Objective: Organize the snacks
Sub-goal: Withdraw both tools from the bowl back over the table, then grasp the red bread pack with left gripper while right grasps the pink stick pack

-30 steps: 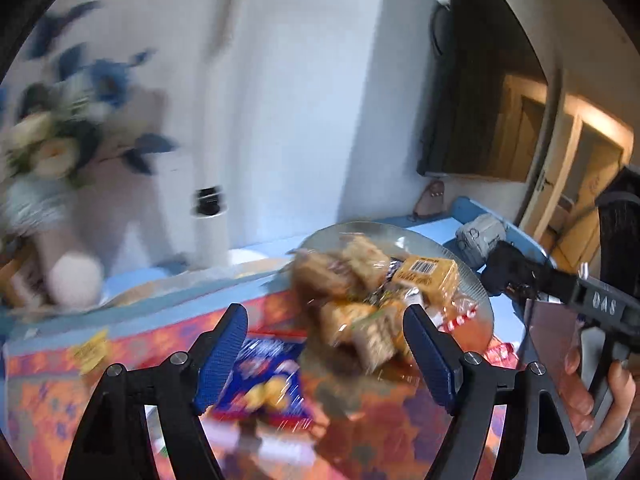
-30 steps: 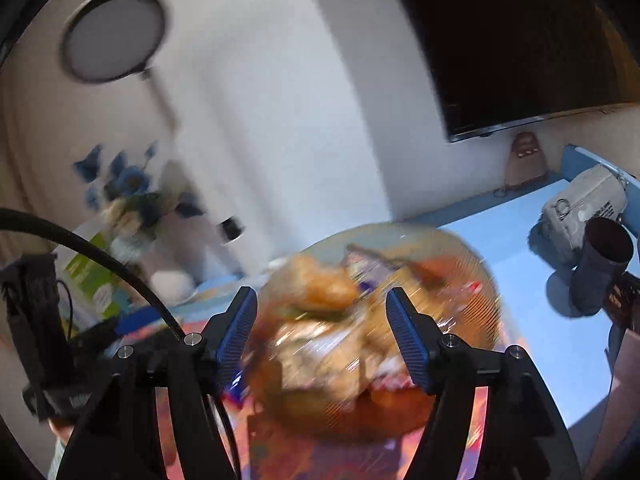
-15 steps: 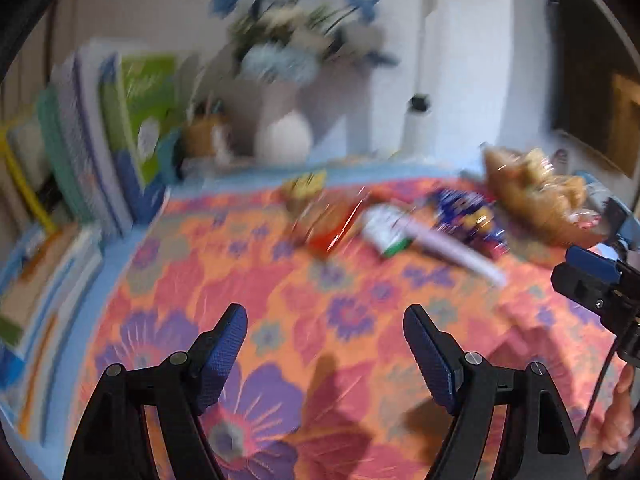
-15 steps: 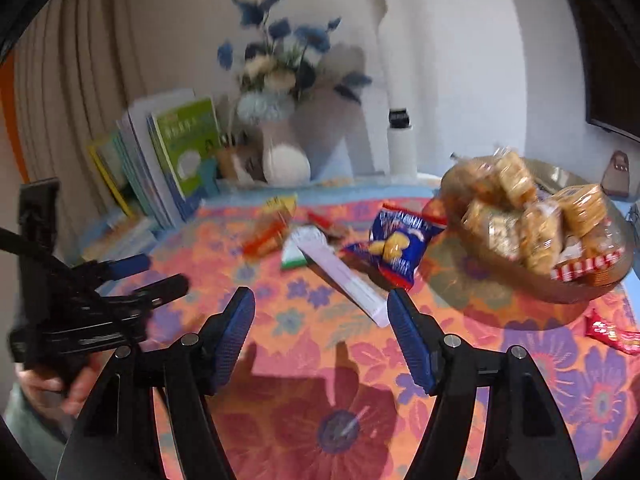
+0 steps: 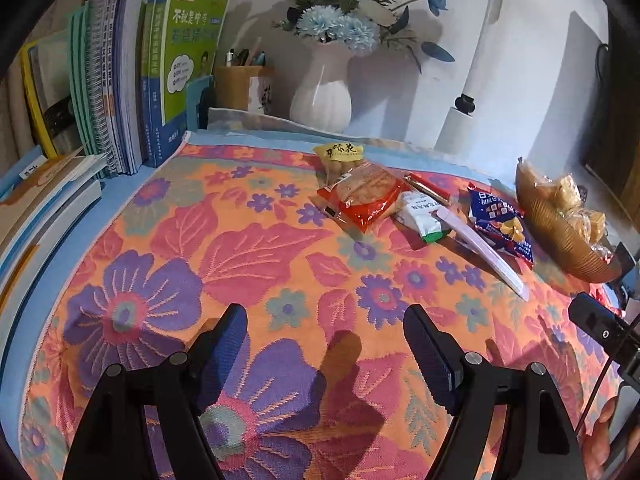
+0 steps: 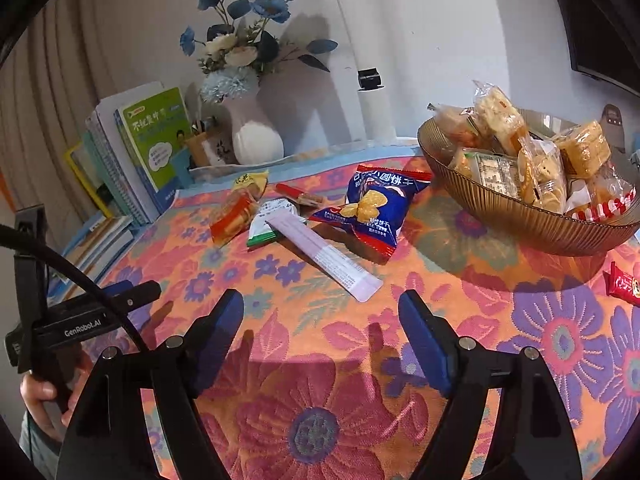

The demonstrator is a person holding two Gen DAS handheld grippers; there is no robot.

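Snacks [image 6: 370, 210] on cloth, well ahead of opening, empty right tool [image 6: 320, 320].

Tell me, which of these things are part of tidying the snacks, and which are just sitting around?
Part of the job:
- blue chip bag
- red cracker packet
- long lilac sachet
- yellow snack packet
- snack bowl

Just lying about:
- vase of flowers
- books
- pen cup

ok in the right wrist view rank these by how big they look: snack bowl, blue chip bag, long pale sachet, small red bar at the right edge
1. snack bowl
2. blue chip bag
3. long pale sachet
4. small red bar, partly cut off, so unsure
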